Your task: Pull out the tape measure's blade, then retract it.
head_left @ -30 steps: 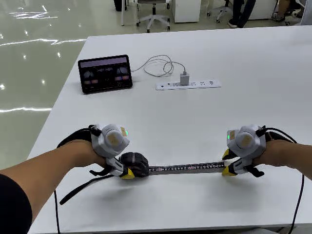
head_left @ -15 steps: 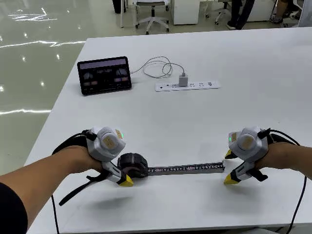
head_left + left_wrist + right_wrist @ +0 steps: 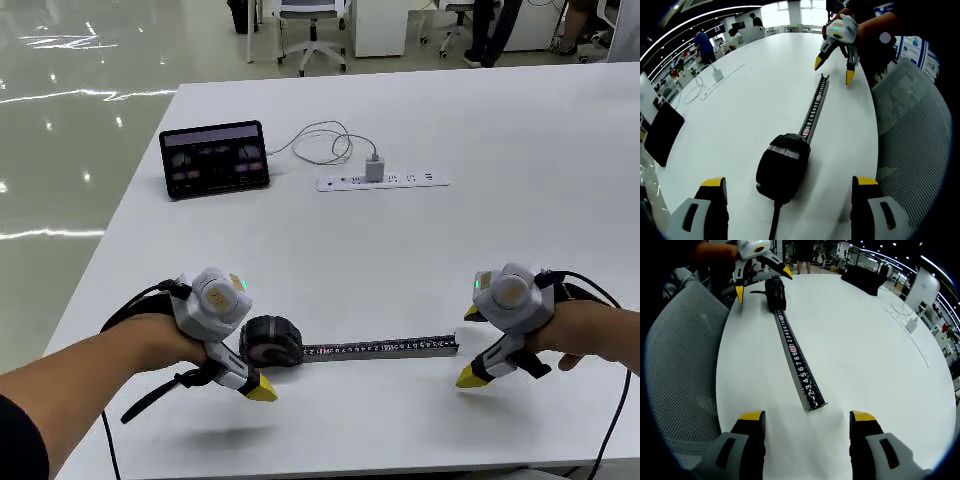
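Observation:
The black tape measure case (image 3: pixel 270 342) lies on the white table (image 3: pixel 400 250), with its blade (image 3: pixel 385 348) drawn out flat to the right. My left gripper (image 3: pixel 255 382) is open just behind the case and does not touch it. In the left gripper view the case (image 3: pixel 783 167) sits ahead of the open left gripper (image 3: pixel 789 182), and the blade (image 3: pixel 815 107) runs toward the open right gripper (image 3: pixel 833 70). My right gripper (image 3: pixel 466 347) is open, a little back from the blade's end. In the right gripper view the blade (image 3: pixel 796 360) ends just short of the right gripper (image 3: pixel 807 416); the case (image 3: pixel 776 292) and left gripper (image 3: pixel 763 283) lie beyond.
A dark tablet (image 3: pixel 214 158) stands at the back left. A white power strip (image 3: pixel 382 180) with a charger and a looped cable (image 3: pixel 325 135) lies behind the middle. The table's near edge is close below both grippers. A grey mesh chair (image 3: pixel 685 355) sits by that edge.
The left gripper has let go of the case and the right gripper of the blade's end. Both have opened and drawn back toward the near edge. The blade stays extended.

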Demonstrator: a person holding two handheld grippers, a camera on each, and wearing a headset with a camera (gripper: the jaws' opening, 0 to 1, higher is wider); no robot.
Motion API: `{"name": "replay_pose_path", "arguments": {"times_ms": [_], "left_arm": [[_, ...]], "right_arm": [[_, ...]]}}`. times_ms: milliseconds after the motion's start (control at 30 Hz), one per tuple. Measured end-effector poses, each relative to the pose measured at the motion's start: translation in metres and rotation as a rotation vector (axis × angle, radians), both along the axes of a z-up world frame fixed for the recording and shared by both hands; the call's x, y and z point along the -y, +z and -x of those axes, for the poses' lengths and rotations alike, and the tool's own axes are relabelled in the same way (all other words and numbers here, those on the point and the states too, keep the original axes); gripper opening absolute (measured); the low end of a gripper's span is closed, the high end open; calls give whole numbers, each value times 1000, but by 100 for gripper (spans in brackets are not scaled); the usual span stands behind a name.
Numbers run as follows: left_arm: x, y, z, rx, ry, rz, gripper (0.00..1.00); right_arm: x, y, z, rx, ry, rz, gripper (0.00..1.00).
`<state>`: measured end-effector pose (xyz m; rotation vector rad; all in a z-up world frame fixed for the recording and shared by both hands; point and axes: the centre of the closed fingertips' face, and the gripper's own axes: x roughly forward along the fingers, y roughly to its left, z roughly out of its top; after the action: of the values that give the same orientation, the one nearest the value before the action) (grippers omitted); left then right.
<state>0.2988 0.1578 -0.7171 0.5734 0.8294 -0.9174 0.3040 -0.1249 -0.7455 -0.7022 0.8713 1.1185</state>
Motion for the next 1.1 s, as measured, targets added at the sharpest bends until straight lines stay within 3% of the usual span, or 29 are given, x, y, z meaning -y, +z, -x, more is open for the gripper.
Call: {"name": "replay_pose_path", "arguments": {"times_ms": [33, 100, 167, 233, 367, 433, 467, 600, 633, 667, 733, 833, 900, 1033, 1100], "left_arm": [[-1, 2, -2, 17, 20, 8, 100], [1, 6, -1, -11, 91, 78, 100], [0, 12, -5, 17, 135, 124, 100], [-2, 16, -5, 20, 190, 172, 100], [-7, 24, -3, 41, 256, 224, 100], [-11, 29, -1, 36, 313, 260, 100], [-15, 32, -1, 53, 343, 278, 100], [-25, 38, 3, 71, 399, 322, 100], [-30, 42, 1, 93, 434, 345, 100], [-33, 44, 2, 94, 456, 361, 100], [-33, 45, 12, 56, 471, 404, 100], [-41, 45, 18, 110, 456, 362, 100], [-48, 53, 20, 138, 490, 382, 100], [-58, 59, 23, 170, 512, 378, 100], [-60, 60, 27, 164, 514, 391, 100]], "right_arm": [[0, 2, -1, 10, -17, -12, 64], [0, 4, -4, 30, -67, -37, 66], [0, 10, -3, 35, -114, -68, 69], [1, 12, -5, 37, -168, -99, 72], [2, 26, -8, 77, -256, -168, 74], [5, 32, -8, 98, -304, -198, 75], [6, 35, -7, 103, -329, -222, 76], [14, 42, -1, 121, -394, -265, 78], [18, 45, 1, 128, -420, -284, 78], [20, 48, 2, 137, -435, -299, 78], [27, 51, 9, 149, -447, -308, 77], [35, 59, 14, 180, -497, -341, 76], [41, 60, 20, 190, -515, -345, 77], [44, 60, 32, 163, -543, -366, 81], [48, 60, 38, 187, -543, -353, 82]]}}
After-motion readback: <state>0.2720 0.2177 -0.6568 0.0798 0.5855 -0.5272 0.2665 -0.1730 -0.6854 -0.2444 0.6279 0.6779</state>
